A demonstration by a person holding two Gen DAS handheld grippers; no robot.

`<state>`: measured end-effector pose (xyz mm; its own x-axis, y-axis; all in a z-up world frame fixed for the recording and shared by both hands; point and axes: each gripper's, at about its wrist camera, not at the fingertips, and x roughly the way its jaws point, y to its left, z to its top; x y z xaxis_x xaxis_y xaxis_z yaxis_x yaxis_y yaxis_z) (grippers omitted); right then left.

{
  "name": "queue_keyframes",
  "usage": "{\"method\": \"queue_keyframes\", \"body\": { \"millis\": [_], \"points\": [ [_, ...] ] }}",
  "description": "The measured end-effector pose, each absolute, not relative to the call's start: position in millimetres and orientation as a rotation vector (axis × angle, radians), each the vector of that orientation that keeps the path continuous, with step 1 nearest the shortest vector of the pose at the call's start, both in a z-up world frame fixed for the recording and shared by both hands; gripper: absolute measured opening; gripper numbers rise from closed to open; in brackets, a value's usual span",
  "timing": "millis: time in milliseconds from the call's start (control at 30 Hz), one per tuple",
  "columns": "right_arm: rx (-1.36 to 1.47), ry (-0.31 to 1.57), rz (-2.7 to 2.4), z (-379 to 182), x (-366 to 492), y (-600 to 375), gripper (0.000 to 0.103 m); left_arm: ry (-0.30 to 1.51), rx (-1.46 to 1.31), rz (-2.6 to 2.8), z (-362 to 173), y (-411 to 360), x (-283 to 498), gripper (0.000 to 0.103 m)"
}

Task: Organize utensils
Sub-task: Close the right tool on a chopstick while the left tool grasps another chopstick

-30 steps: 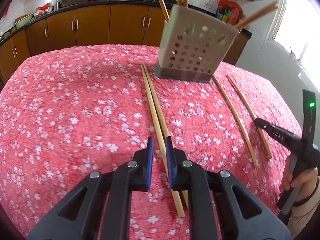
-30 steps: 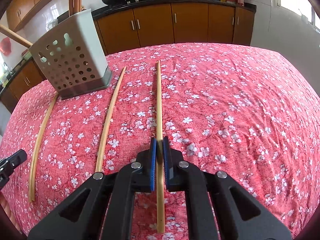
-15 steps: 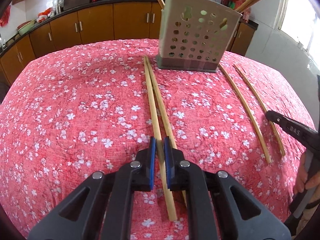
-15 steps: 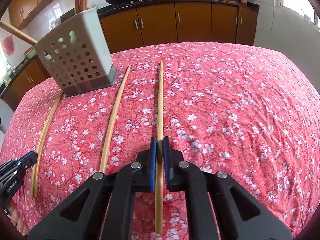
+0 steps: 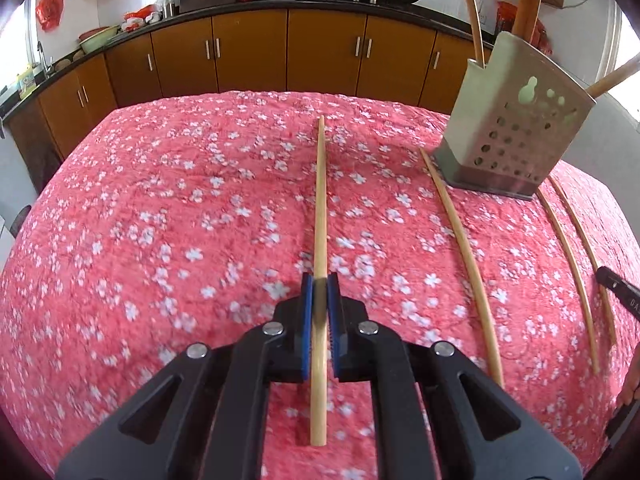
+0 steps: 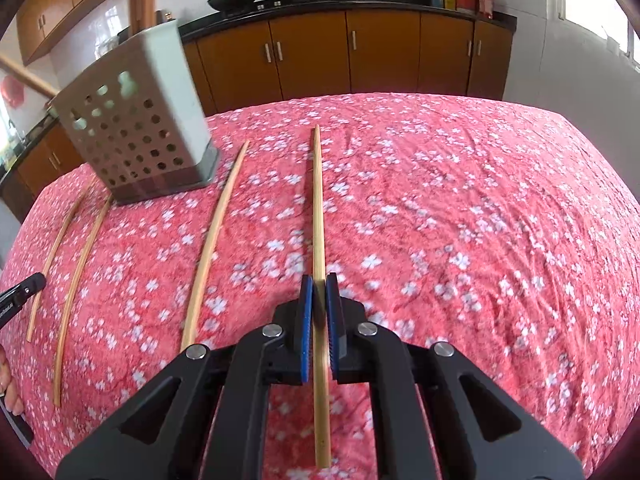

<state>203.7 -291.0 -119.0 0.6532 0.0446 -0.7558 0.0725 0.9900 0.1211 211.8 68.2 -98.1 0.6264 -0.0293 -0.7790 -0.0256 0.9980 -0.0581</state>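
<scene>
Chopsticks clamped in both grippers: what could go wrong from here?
1. Each gripper, left gripper and right gripper, pinches one chopstick well back from its far tip, so it might pivot or slip when lifted.
2. The perforated holder already bristles with utensils, so insertion could jam or tip it.
3. Loose chopsticks beside it may be swept away.

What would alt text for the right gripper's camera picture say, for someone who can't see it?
The right gripper, black with blue pads, is shut on a chopstick above a red floral tablecloth. To its left lie three more chopsticks and a perforated metal holder; kitchen cabinets behind.
</scene>
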Motion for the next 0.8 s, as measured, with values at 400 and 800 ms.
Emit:
{"method": "queue_keyframes", "body": {
  "millis": [400, 800],
  "points": [
    [0.163, 0.864, -0.012, -118.6, 208.3, -296.3, 0.008, 0.892, -0.103, -0.018, -100.6, 76.4, 211.5, 0.01],
    [0.157, 0.865, -0.016, -118.9, 206.0, -294.9, 0.009, 0.891, -0.108, -0.016, -100.0, 75.4, 210.3, 0.01]
  ]
}}
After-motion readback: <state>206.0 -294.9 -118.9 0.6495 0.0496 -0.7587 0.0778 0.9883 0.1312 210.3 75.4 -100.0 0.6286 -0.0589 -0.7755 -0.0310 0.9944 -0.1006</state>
